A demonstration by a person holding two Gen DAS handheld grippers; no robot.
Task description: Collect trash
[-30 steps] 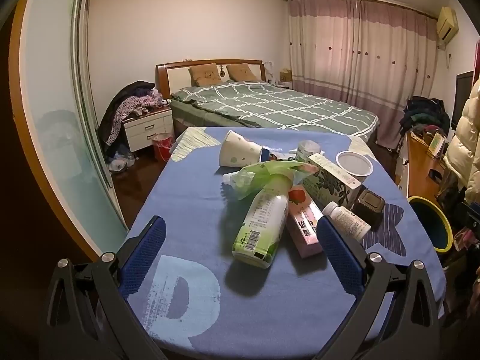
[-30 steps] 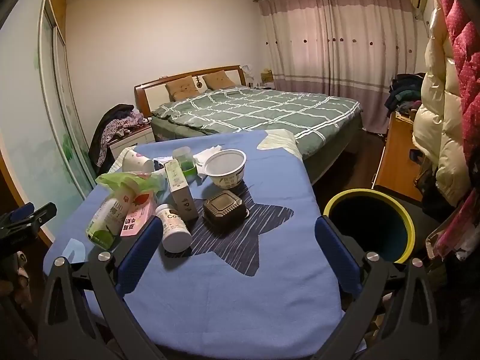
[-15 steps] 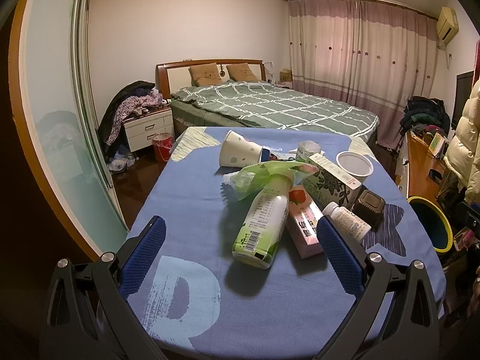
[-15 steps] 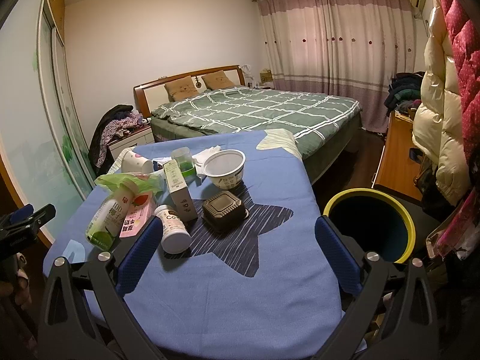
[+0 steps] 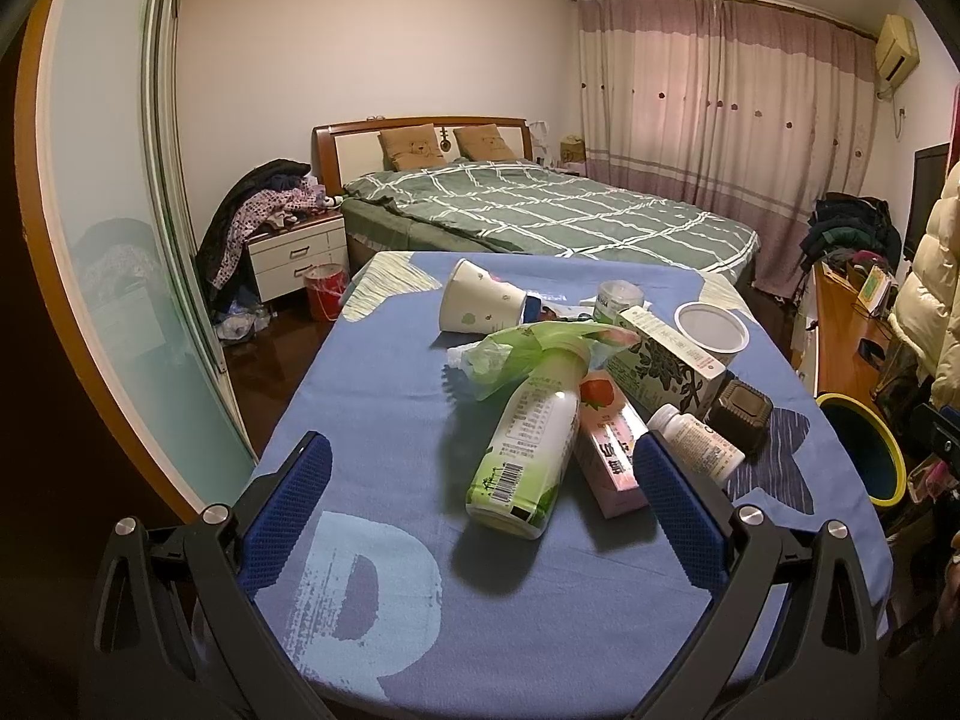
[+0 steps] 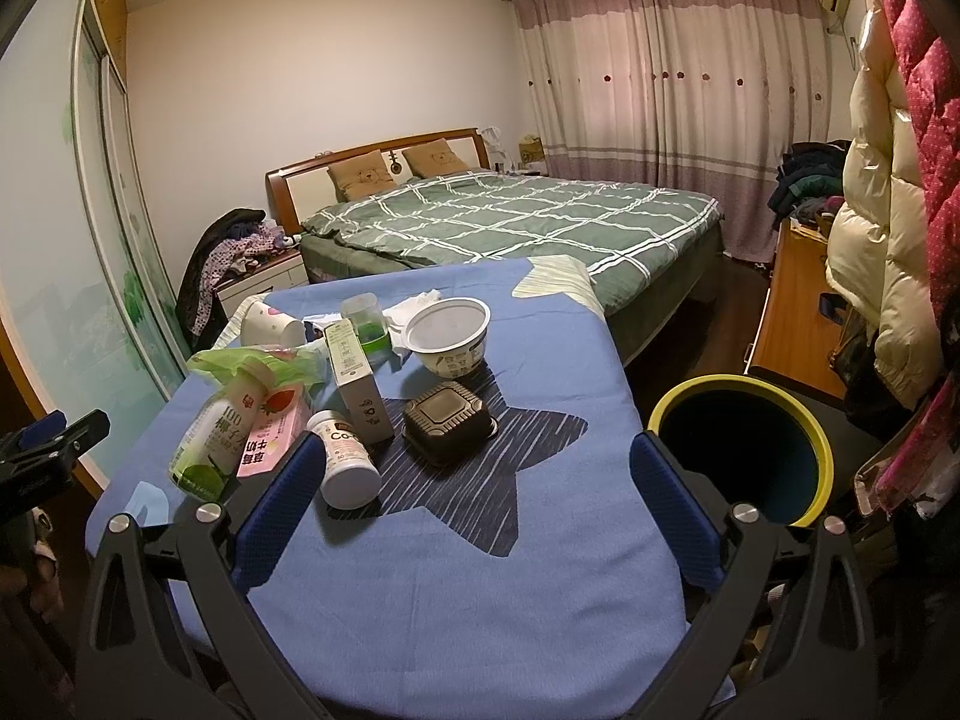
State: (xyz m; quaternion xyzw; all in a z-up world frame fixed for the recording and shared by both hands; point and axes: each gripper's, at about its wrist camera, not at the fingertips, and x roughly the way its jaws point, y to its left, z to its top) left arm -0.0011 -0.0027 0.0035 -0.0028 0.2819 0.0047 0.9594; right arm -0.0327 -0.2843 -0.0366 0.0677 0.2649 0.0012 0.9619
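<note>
Trash lies on a blue-covered table (image 5: 372, 372): a white-and-green drink bottle (image 5: 528, 444) on its side, a pink carton (image 5: 609, 450), a white pill bottle (image 5: 696, 444), a dark square box (image 5: 739, 420), a patterned carton (image 5: 666, 366), a paper cup (image 5: 477, 303), a white bowl (image 5: 712, 336) and a green bag (image 5: 516, 348). My left gripper (image 5: 480, 480) stands open just short of the drink bottle. My right gripper (image 6: 474, 474) is open too, with the pill bottle (image 6: 345, 468) by its left finger and the dark box (image 6: 447, 420) ahead. A yellow-rimmed bin (image 6: 741, 450) stands right of the table.
A bed (image 6: 510, 216) with a green checked cover lies beyond the table. A nightstand (image 5: 297, 252) heaped with clothes and a red bucket (image 5: 324, 291) are at the left. Coats (image 6: 888, 228) hang at the right beside a wooden desk (image 6: 792, 312).
Both grippers have barely shifted; the views are nearly the same. Nothing on the table has moved.
</note>
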